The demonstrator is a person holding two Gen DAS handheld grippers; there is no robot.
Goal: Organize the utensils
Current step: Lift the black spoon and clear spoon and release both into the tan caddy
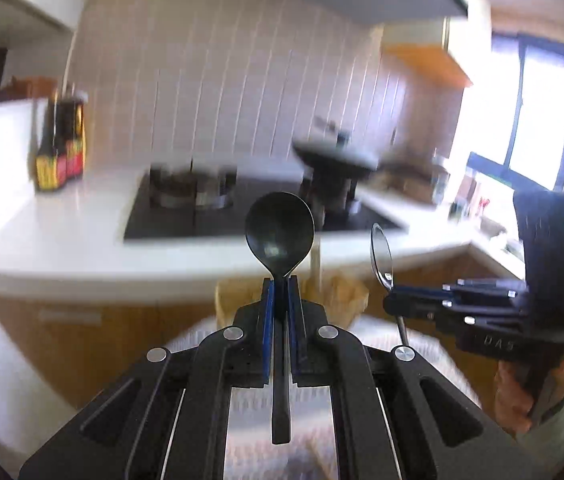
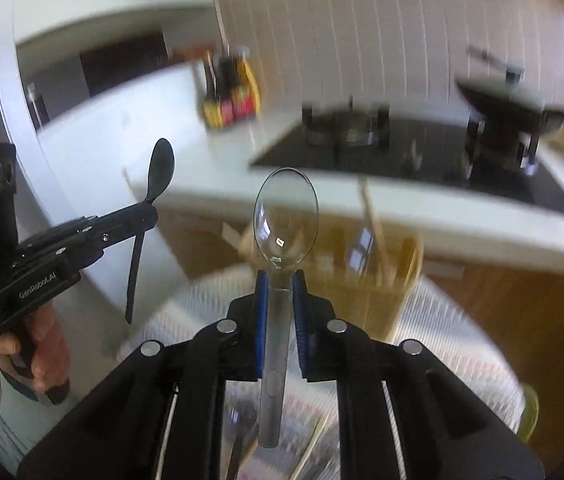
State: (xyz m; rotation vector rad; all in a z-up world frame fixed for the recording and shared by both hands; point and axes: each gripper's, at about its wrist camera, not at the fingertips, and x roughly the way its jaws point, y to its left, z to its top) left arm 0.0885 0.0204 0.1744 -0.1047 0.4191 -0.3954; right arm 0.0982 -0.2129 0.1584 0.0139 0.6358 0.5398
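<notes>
My left gripper is shut on a black plastic spoon, bowl up, handle hanging down between the fingers. It also shows in the right wrist view with the black spoon. My right gripper is shut on a clear plastic spoon, bowl up. It also shows in the left wrist view with the clear spoon. Both are held in the air above a wooden utensil holder with a stick in it, on a striped cloth.
A white counter carries a black gas hob, a dark wok and sauce bottles. Wooden cabinets lie below. More utensils lie on the cloth under my right gripper. A window is at the right.
</notes>
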